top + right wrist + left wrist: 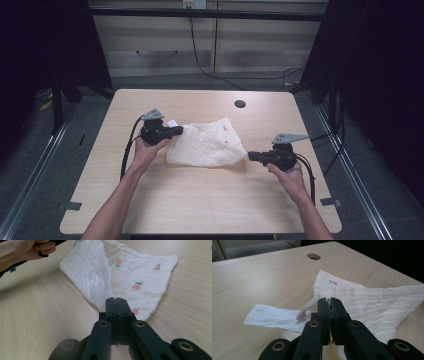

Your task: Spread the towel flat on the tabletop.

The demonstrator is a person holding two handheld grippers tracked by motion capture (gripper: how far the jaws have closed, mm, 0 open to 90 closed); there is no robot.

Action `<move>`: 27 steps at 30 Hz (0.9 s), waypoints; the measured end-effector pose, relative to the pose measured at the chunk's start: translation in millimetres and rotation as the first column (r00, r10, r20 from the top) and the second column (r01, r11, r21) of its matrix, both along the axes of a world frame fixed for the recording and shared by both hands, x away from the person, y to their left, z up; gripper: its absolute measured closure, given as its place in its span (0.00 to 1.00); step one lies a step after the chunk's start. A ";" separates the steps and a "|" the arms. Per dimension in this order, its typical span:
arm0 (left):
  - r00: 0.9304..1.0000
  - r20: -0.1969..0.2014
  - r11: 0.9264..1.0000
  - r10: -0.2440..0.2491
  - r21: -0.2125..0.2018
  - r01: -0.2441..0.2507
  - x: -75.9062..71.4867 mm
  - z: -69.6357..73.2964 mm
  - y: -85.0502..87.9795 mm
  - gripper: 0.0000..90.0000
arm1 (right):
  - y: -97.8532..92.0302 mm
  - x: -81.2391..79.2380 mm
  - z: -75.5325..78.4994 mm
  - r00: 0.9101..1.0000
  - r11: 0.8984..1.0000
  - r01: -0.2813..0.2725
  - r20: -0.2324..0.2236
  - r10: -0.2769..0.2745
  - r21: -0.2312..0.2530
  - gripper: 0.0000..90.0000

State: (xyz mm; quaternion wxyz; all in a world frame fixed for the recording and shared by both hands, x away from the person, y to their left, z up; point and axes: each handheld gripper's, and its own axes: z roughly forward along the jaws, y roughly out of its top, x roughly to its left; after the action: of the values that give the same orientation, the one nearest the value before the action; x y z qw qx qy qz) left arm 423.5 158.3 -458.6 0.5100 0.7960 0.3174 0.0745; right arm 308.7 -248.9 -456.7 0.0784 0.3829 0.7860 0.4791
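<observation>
cloth: we see a white muslin cloth (207,145) with small red flower prints, mid table, between the two grippers, partly lifted and folded over itself.
cloth detail: in the right gripper view one layer (92,272) rises in a fold toward the jaws, and the printed layer lies flat on the table behind it.
tag: a white tag (274,318) hangs off the cloth's left corner, just beside the left jaws, lying on the table.
left gripper: we see the left gripper (176,131) at the cloth's left end, jaws clamped on the cloth corner; in the left gripper view bunched fabric sits right at the tips.
right gripper: the right gripper (251,156) is at the cloth's near right corner, jaws pressed together on the edge; in its own view the cloth runs into the closed tips.
hands: left hand (147,150) under its gripper, right hand (287,172) under its gripper, forearms coming from the near edge.
table: light wood table (200,200), round hole (240,104) at the far side, right of centre.
spacing: we see the grippers well apart, the cloth spanning between them.
</observation>
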 end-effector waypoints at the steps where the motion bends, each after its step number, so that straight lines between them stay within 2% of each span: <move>1: 1.000 -0.002 1.000 -0.003 0.002 0.003 -0.8 -0.5 0.0 0.97 | 0.9 -1.7 -1.7 1.000 1.000 -0.005 -0.006 0.005 -0.007 1.00; 3: 1.000 -0.004 1.000 -0.004 -0.009 0.004 -2.6 -1.1 0.3 0.97 | 2.4 -4.7 -5.4 1.000 1.000 -0.010 -0.015 0.010 -0.008 1.00; 5: 1.000 0.003 1.000 -0.008 0.002 0.008 -5.3 -1.1 -0.1 0.97 | 3.7 -7.7 -9.5 1.000 1.000 -0.014 -0.026 0.014 -0.013 1.00; 7: 0.999 0.008 0.999 -0.036 -0.015 0.036 -9.9 0.4 0.3 0.98 | 5.3 -10.1 -13.5 0.999 0.999 -0.024 -0.040 0.023 -0.026 1.00; 10: 0.996 0.039 0.997 -0.079 -0.016 0.080 -25.9 5.9 1.2 0.97 | 7.3 -14.9 -18.9 0.998 0.998 -0.033 -0.059 0.030 -0.054 1.00; 15: 0.989 0.080 0.991 -0.123 -0.041 0.126 -63.4 11.9 13.0 0.97 | 8.0 -29.5 -22.6 0.997 0.996 -0.043 -0.070 0.038 -0.072 0.99; 17: 0.987 0.078 0.989 -0.139 -0.045 0.143 -80.3 10.2 19.5 0.97 | 7.5 -37.1 -23.2 0.997 0.997 -0.045 -0.072 0.040 -0.065 0.99; 20: 0.984 0.068 0.986 -0.162 -0.017 0.163 -102.6 6.9 28.9 0.97 | 9.0 -49.5 -26.1 0.995 0.995 -0.059 -0.082 0.053 -0.080 0.99; 24: 0.981 0.033 0.981 -0.190 0.030 0.189 -127.0 -2.2 41.8 0.96 | 12.3 -64.0 -32.7 0.992 0.990 -0.086 -0.101 0.075 -0.110 0.97; 27: 0.980 0.006 0.979 -0.199 0.050 0.198 -140.8 -11.2 52.2 0.95 | 13.7 -72.9 -35.1 0.990 0.991 -0.097 -0.111 0.087 -0.090 0.95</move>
State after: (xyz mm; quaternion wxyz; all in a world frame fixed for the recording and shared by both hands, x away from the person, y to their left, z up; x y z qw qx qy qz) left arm 282.6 210.5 -469.8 0.4970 0.8356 0.2316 0.0354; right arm 235.8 -235.2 -491.8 0.0320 0.3670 0.8278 0.4231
